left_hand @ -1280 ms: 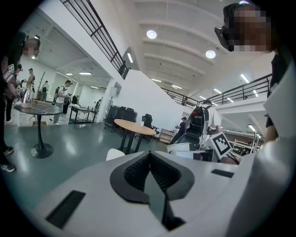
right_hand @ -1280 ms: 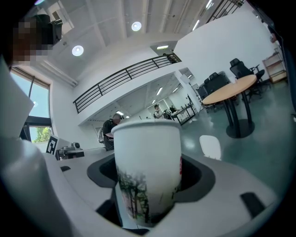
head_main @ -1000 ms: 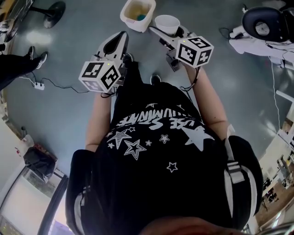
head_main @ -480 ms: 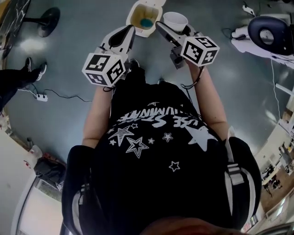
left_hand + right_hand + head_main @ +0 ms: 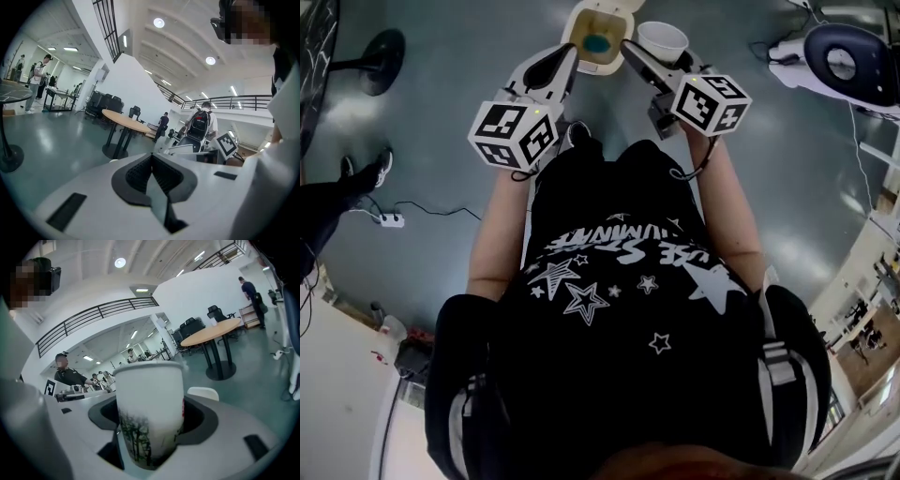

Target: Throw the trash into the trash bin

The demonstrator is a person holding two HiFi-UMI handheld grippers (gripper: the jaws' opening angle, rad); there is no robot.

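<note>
Cup [image 5: 149, 413] stands gripped between jaws of right hand-held gripper [image 5: 656, 54].

The head view's top edge cut off the far rim of the trash bin [image 5: 596, 37], and the blue thing [image 5: 598, 44] inside it was too small to identify. In the right gripper view, the paper cup [image 5: 149, 408] hid nearly all of the bin. The cup's base was buried between the fingers [image 5: 206, 420] of the right gripper [image 5: 151, 425].

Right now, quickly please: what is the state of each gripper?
Left gripper: closed, nothing in it.
Right gripper: closed on the paper cup.
</note>
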